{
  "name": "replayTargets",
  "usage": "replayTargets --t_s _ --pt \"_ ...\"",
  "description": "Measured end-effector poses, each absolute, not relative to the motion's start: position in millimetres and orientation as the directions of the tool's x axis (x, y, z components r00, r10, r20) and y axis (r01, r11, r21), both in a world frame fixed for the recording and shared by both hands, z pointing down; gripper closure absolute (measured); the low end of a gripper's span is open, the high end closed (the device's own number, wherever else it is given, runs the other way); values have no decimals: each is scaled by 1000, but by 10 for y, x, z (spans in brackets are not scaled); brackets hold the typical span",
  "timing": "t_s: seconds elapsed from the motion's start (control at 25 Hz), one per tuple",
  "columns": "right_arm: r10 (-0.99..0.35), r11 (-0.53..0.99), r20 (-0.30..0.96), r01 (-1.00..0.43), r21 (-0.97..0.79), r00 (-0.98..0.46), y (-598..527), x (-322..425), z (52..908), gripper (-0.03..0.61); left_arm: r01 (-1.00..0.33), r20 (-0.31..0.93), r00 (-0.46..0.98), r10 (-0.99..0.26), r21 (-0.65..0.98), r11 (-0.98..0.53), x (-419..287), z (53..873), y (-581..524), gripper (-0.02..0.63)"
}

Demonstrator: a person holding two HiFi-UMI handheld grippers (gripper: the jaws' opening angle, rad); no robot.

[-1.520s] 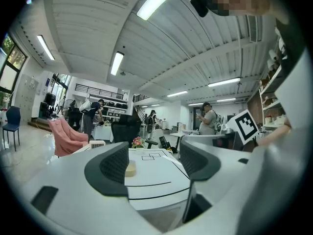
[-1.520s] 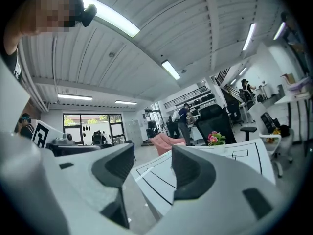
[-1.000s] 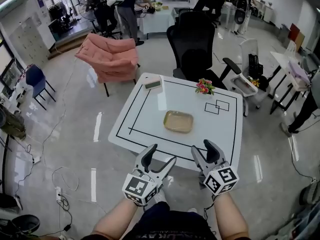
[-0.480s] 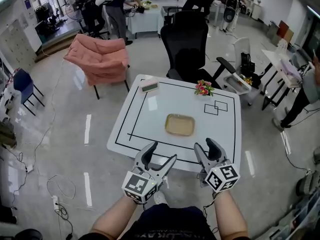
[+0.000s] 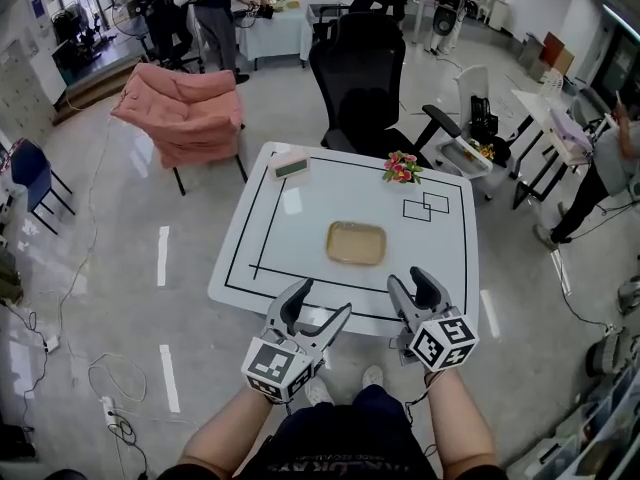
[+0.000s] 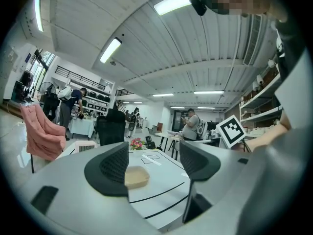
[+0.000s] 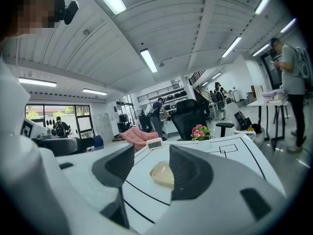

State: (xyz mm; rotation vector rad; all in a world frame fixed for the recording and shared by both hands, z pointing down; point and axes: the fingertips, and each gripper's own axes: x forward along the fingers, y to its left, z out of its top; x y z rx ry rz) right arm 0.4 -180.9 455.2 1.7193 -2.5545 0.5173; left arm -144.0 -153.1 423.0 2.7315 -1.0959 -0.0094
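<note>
Left claw (image 5: pixel 322 302) and right claw (image 5: pixel 410 281) spread, empty; tan tray (image 5: pixel 356 242) lies lengthwise left-right.

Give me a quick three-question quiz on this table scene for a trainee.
1. True or false: the tan tray lies inside the black outline on the table.
2. What does the left gripper hold? A the tan tray; B the table's edge; C nothing.
3. Fill the gap: the right gripper has its fingers ____.
Key: 1 true; 2 C; 3 apart.
</note>
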Motion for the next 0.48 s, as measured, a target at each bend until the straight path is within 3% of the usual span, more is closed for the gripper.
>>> replayTargets --t_s 0.48 --pt "-881 310 251 -891 -333 -400 -2111 247 4919 368 -697 99 713 -694 201 -688 -1250 4373 -1730 298"
